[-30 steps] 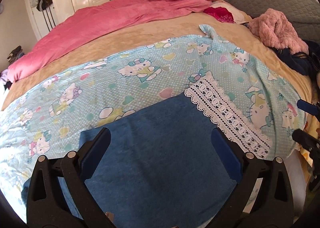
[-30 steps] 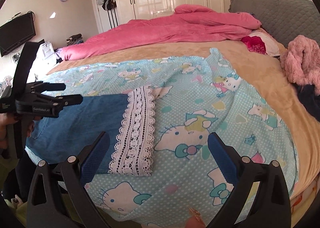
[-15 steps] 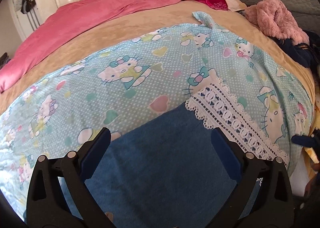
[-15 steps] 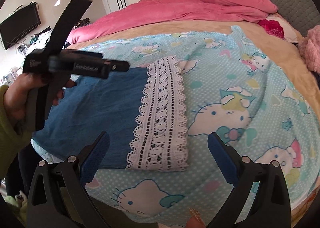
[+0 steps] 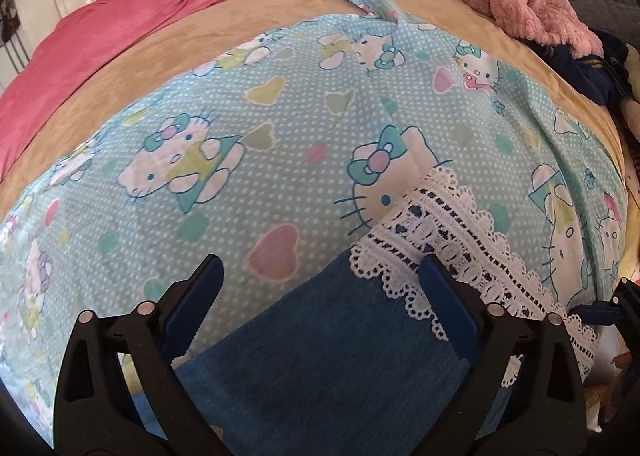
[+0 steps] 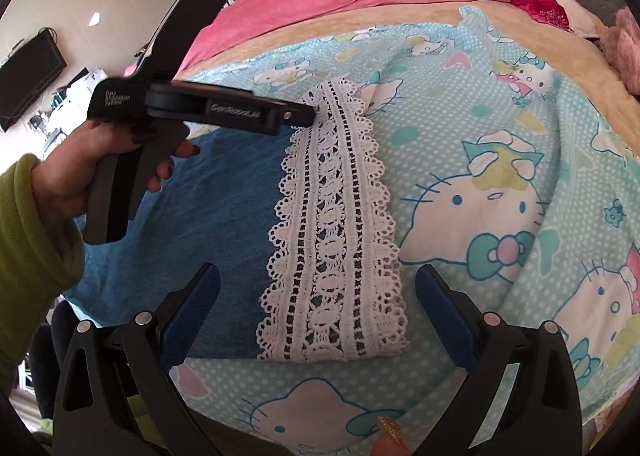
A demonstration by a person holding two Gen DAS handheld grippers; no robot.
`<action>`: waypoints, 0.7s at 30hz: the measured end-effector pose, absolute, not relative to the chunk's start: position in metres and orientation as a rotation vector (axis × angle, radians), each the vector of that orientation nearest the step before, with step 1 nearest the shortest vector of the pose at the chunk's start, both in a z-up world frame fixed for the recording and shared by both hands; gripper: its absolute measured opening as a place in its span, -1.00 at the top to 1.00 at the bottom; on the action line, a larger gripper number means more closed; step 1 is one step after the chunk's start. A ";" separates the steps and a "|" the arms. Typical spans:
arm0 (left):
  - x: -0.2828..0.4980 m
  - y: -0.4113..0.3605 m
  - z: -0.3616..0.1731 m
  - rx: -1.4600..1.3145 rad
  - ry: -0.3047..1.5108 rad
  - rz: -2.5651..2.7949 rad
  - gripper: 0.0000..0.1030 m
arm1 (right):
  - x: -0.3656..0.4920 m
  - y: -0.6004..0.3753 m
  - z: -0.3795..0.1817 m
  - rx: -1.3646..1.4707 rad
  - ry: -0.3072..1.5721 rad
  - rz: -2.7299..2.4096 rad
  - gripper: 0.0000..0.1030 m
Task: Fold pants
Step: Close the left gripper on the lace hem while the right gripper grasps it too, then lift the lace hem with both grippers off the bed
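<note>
Blue denim pants [image 5: 320,356] with a white lace hem [image 5: 452,224] lie folded flat on a Hello Kitty sheet [image 5: 240,128]. My left gripper [image 5: 320,264] hovers over the far corner where denim meets lace. Its jaws are closing, with that corner below and between them, and the pads do not press the cloth. In the right wrist view the left gripper [image 6: 304,114] reaches the far end of the lace hem [image 6: 332,216], held by a hand in a green sleeve. My right gripper [image 6: 317,272] stands open above the near end of the lace, over the pants [image 6: 200,224].
A pink duvet [image 5: 180,4] lies across the far side of the bed on a beige cover [image 5: 168,52]. A fluffy pink garment [image 5: 532,4] and dark clothes [image 5: 580,60] sit at the far right. The right gripper [image 5: 616,304] shows at the right edge.
My left gripper has moved forward and down to the far lace corner of the pants. My right gripper has sunk closer to the near lace end.
</note>
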State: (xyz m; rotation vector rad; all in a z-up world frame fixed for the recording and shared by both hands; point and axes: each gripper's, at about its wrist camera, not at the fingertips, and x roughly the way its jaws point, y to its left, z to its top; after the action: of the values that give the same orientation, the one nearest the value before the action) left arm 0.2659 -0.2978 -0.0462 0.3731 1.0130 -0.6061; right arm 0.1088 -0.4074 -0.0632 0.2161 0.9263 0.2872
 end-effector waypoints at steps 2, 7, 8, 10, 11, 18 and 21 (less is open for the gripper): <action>0.268 -0.302 -0.051 0.374 1.029 -0.629 -0.57 | 0.108 -0.405 -0.064 0.213 0.925 0.288 -0.92; 0.265 -0.304 -0.059 0.308 1.064 -0.696 -0.04 | 0.105 -0.397 -0.068 0.217 0.914 0.314 -0.86; 0.264 -0.304 -0.060 0.302 1.064 -0.698 -0.02 | 0.106 -0.397 -0.068 0.215 0.914 0.313 -0.82; 0.265 -0.303 -0.061 0.286 1.068 -0.702 -0.01 | 0.107 -0.397 -0.068 0.205 0.912 0.299 -0.61; 0.265 -0.302 -0.061 0.274 1.072 -0.704 0.03 | 0.108 -0.398 -0.069 0.205 0.912 0.294 -0.49; 0.256 -0.307 -0.058 0.281 1.066 -0.730 0.50 | 0.109 -0.402 -0.068 0.193 0.918 0.286 -0.10; 0.257 -0.307 -0.058 0.268 1.082 -0.728 0.61 | 0.110 -0.404 -0.068 0.208 0.919 0.306 0.12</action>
State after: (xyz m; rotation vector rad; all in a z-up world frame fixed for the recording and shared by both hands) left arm 0.2570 -0.3074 -0.0583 0.2680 1.0816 -0.7279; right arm 0.1095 -0.4038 -0.0675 0.2079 0.9194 0.3059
